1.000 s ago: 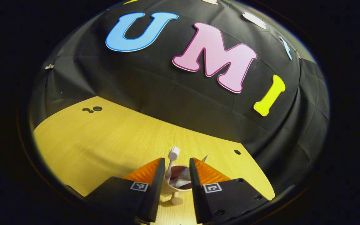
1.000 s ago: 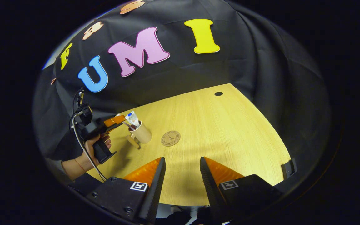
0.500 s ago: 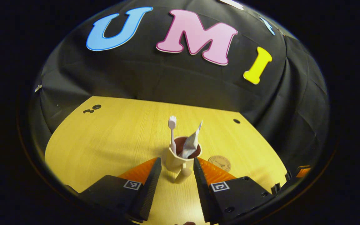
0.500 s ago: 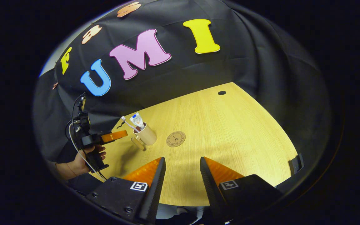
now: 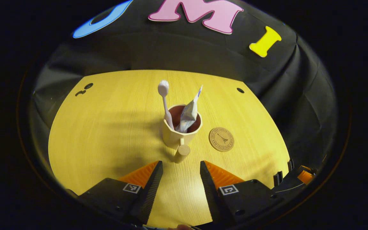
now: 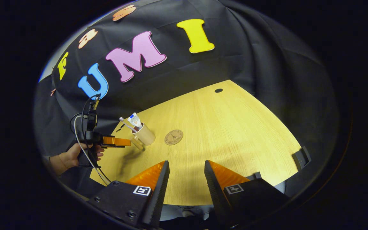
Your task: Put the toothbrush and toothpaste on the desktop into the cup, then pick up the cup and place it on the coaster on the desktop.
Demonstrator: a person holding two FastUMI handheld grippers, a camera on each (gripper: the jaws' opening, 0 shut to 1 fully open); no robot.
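A tan cup [image 5: 177, 135] with a wooden peg handle stands upright on the wooden desktop [image 5: 107, 127]. A white toothbrush [image 5: 164, 97] and a toothpaste tube [image 5: 188, 111] stick out of it. A round cork coaster [image 5: 221, 139] lies just right of the cup. My left gripper [image 5: 180, 167] is open, a short way back from the cup's handle, with nothing between its fingers. In the right gripper view the cup [image 6: 145, 135], the coaster [image 6: 173, 137] and the left gripper [image 6: 127, 142] in a hand appear at the left. My right gripper [image 6: 186, 167] is open over the desk's near edge.
Cable holes mark the desktop at the back left [image 5: 88, 86] and back right [image 5: 240, 90]. The black cloth wall closes off the back. A small dark clip [image 6: 301, 157] sits on the desk's right edge in the right gripper view.
My left gripper has backed away from the cup, which earlier sat between its fingers, and now stands clear of it. The right gripper has hardly moved.
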